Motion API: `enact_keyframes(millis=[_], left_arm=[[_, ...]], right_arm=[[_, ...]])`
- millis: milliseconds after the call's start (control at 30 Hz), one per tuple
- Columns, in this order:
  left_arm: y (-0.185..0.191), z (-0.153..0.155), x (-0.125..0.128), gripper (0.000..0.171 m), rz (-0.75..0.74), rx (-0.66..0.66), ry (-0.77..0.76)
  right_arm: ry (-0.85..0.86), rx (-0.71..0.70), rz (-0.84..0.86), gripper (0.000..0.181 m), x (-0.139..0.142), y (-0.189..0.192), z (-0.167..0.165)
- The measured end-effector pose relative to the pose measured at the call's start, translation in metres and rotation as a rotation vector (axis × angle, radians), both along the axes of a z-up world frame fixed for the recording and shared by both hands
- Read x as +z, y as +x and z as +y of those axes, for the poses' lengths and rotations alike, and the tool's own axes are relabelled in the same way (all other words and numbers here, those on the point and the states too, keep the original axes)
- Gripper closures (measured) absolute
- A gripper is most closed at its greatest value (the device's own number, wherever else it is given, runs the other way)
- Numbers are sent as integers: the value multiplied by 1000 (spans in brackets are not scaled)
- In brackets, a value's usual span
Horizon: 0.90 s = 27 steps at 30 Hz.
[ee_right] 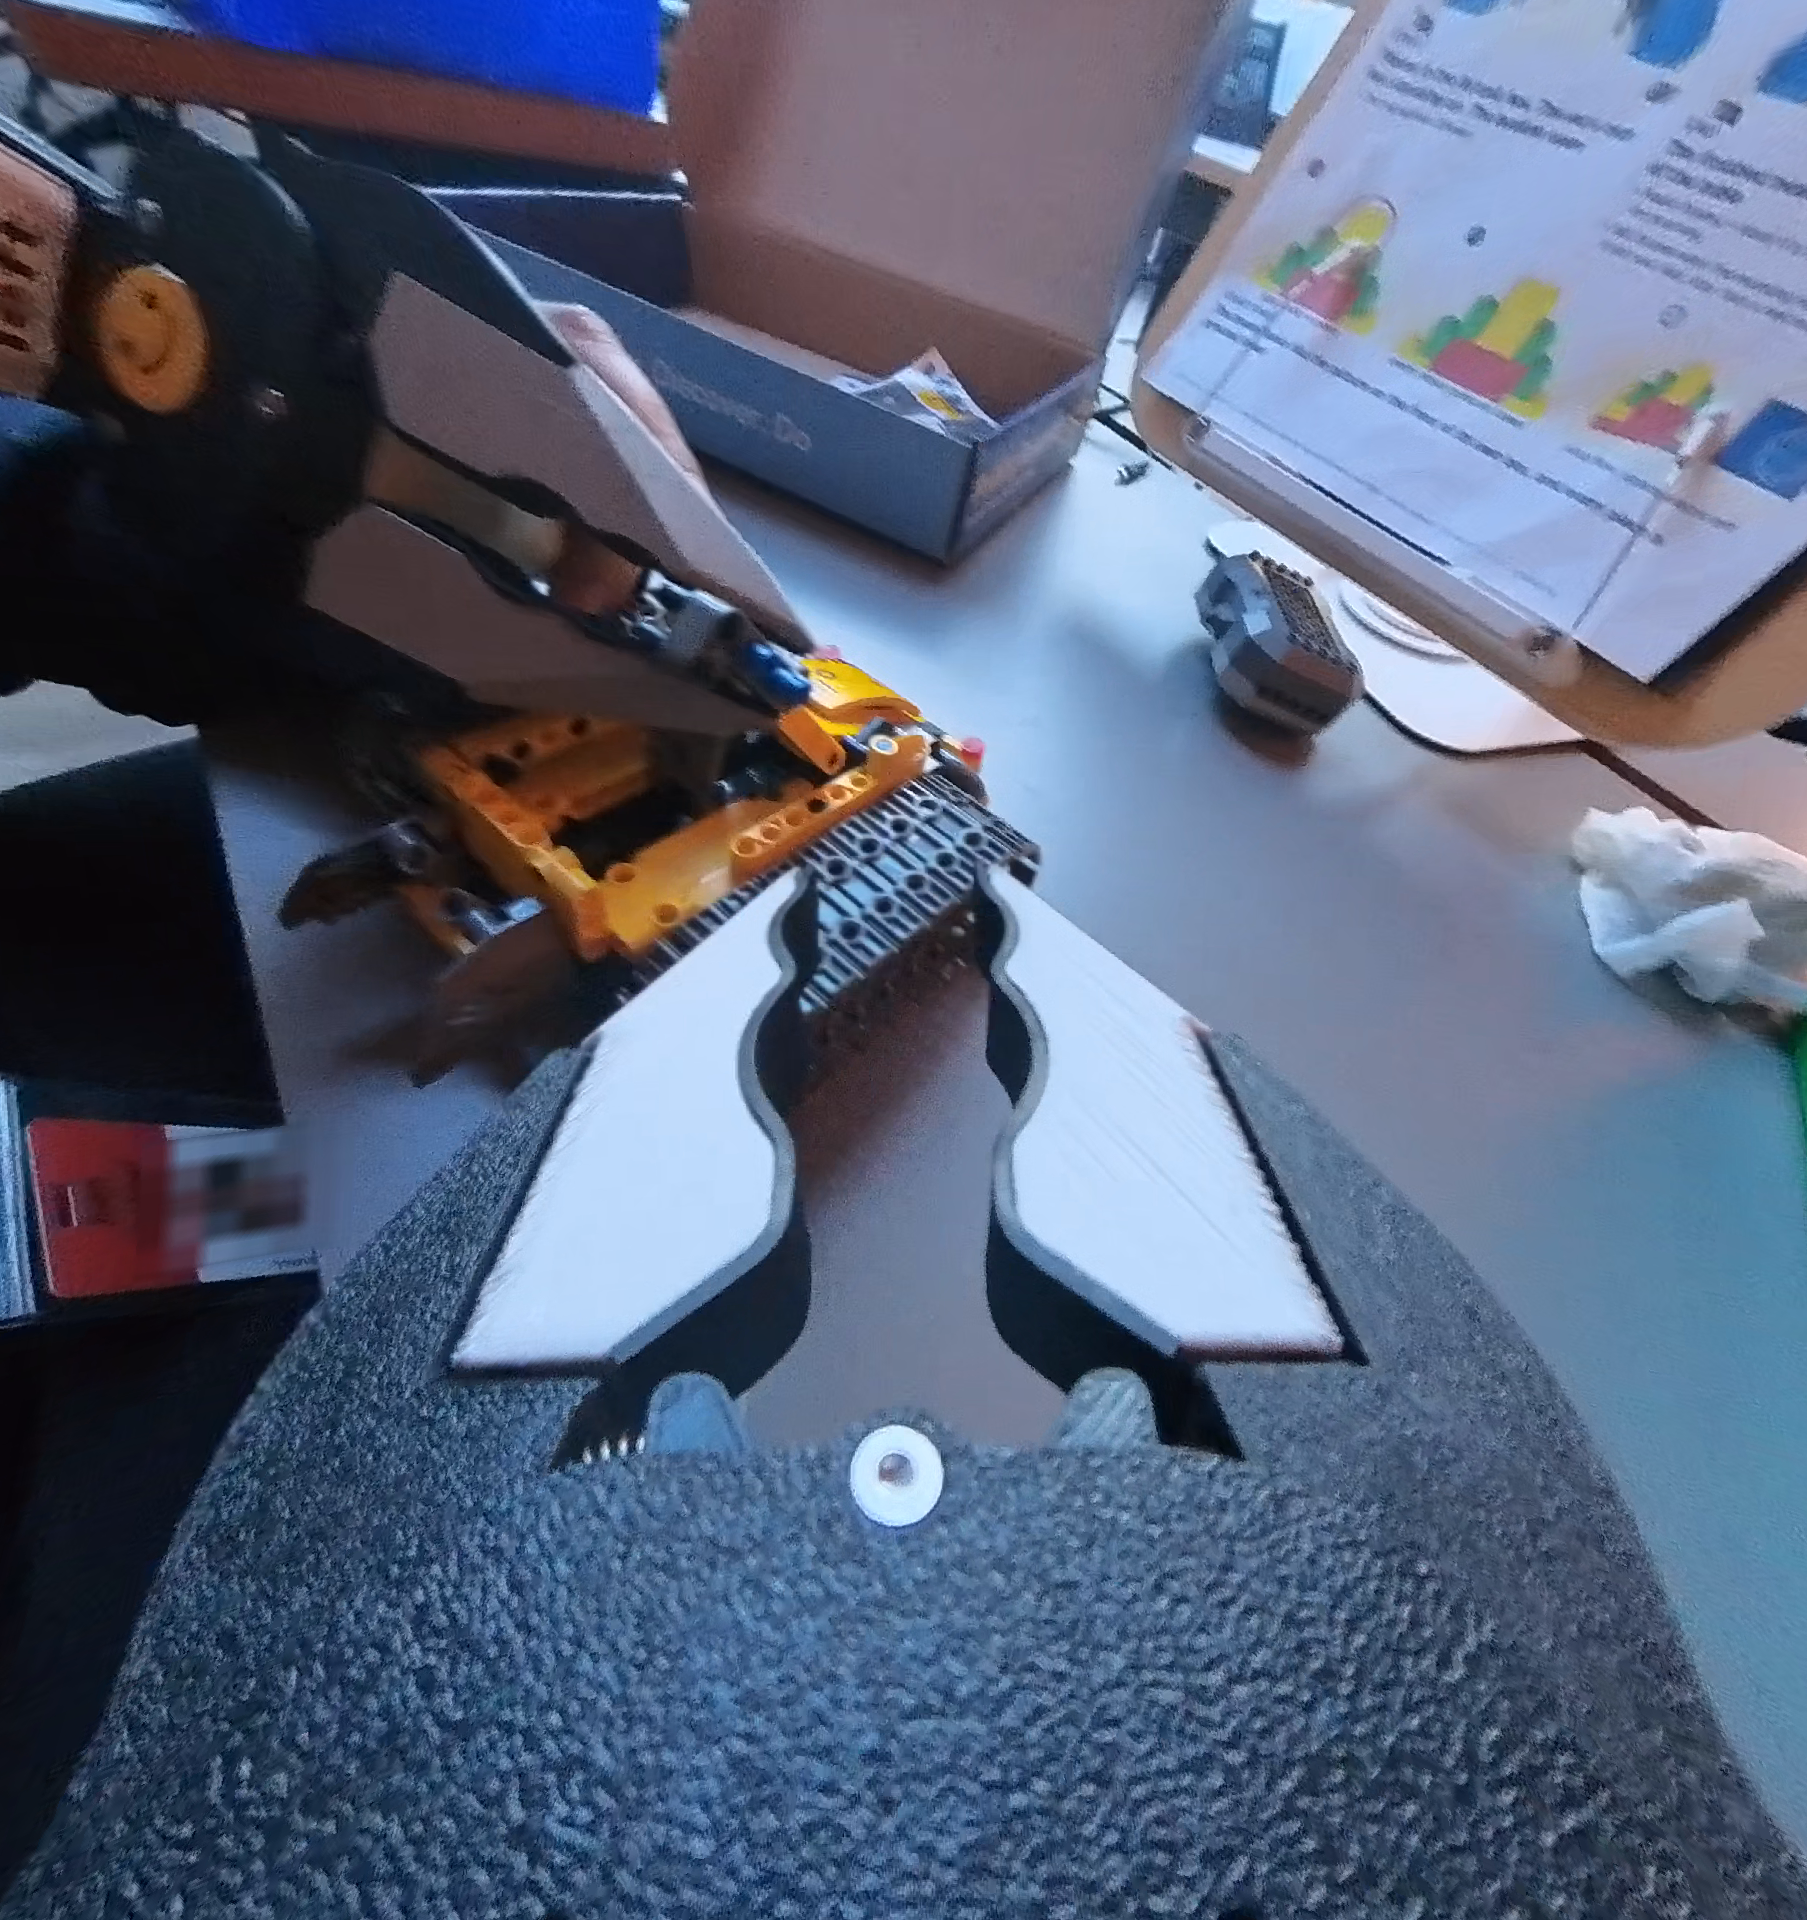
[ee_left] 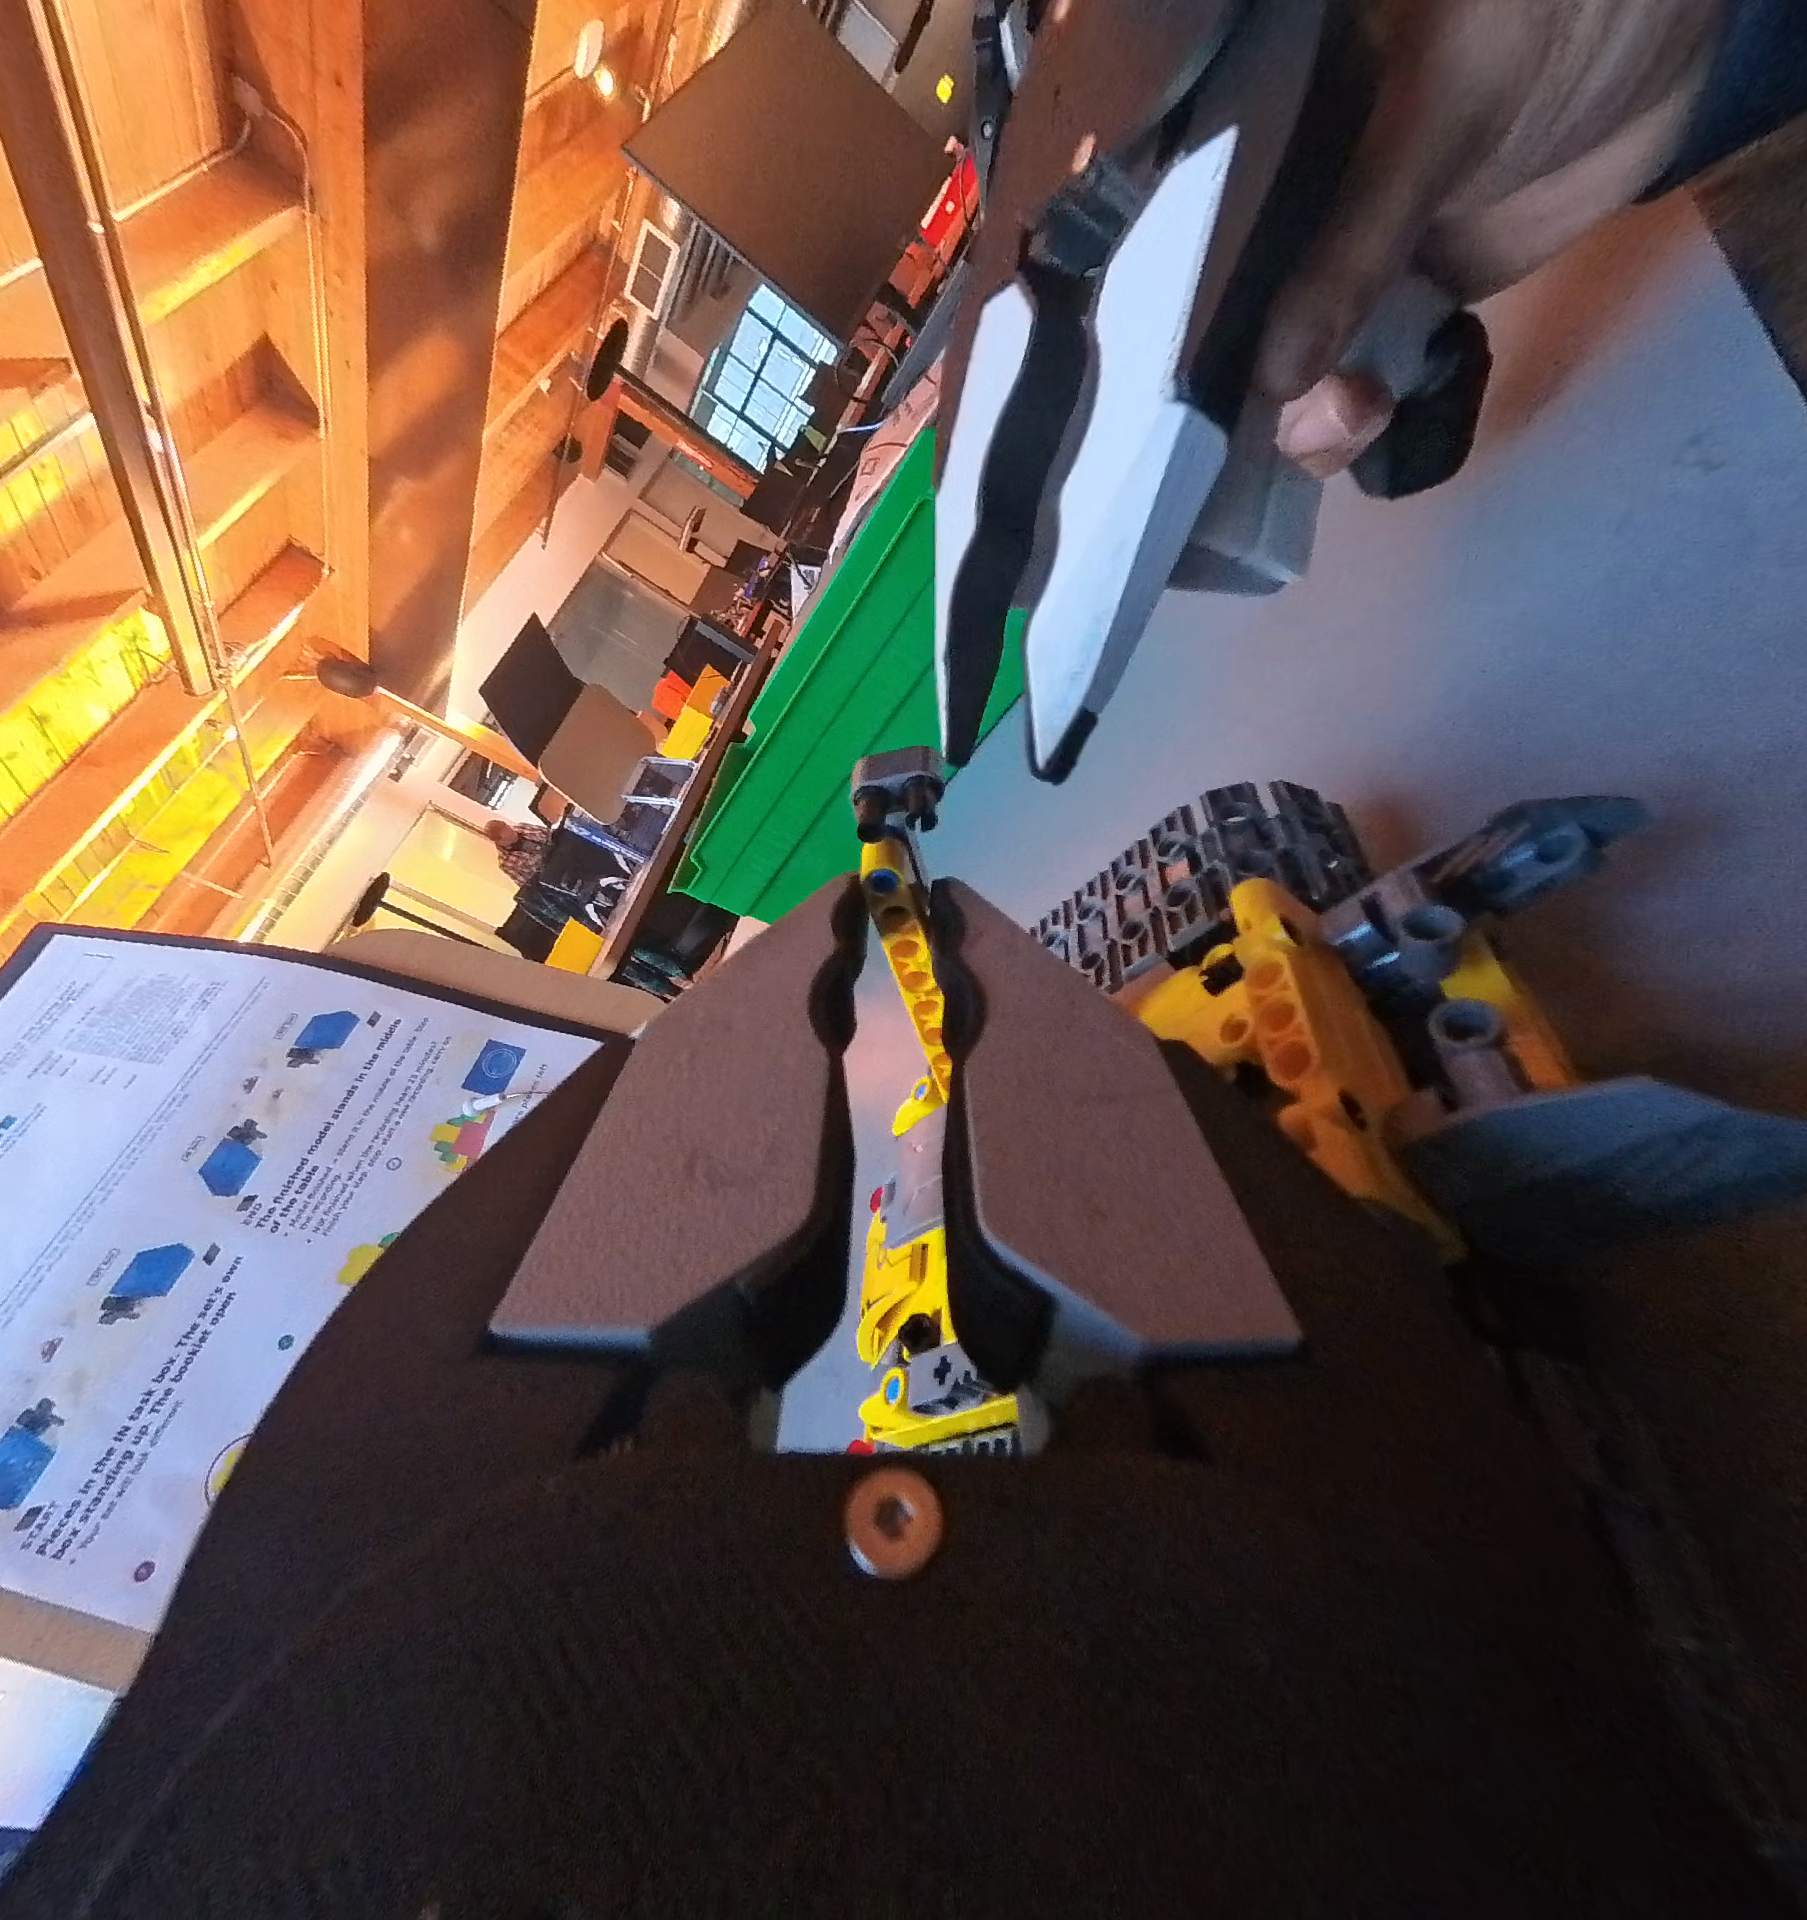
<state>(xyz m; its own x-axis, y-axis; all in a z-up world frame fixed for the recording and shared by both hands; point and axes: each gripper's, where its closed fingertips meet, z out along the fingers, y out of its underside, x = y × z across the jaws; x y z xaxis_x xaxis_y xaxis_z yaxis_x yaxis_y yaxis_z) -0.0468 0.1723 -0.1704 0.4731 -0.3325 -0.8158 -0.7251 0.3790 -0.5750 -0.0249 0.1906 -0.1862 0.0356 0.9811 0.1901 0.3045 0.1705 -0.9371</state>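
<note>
L gripper (ee_left: 897, 894) jaws clamp yellow beam (ee_left: 914, 971) | R gripper (ee_right: 891, 883) jaws apart over black track (ee_right: 904, 868) | table (ee_right: 1398, 935) bare rightward

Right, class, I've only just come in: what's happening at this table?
A person works a yellow brick-built tracked vehicle on a grey table with two handheld grippers. The left gripper is shut on a thin yellow beam of the model. The right gripper hovers open over the black track. An instruction sheet stands nearby.
</note>
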Motion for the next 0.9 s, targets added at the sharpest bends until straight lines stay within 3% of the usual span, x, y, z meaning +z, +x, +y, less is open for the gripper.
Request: enact_keyframes(millis=[167,333,467,700,767,900], left_arm=[[-2,-1,4,161,-66,-15,-14],[-5,-2,7,165,-189,-67,-113],[-5,-2,6,165,-204,-81,-141],[-5,0,6,165,-216,-73,-157],[-5,0,5,166,-207,-71,-153],[-6,1,6,166,-220,-56,-161]], right_arm=[[45,58,7,152,5,-10,-16],[-98,111,78,150,17,-16,-25],[-152,108,169,150,32,-16,-25],[17,24,58,129,32,-28,-28],[21,-51,51,132,34,-34,-24],[12,-64,65,159,34,-40,-31]])
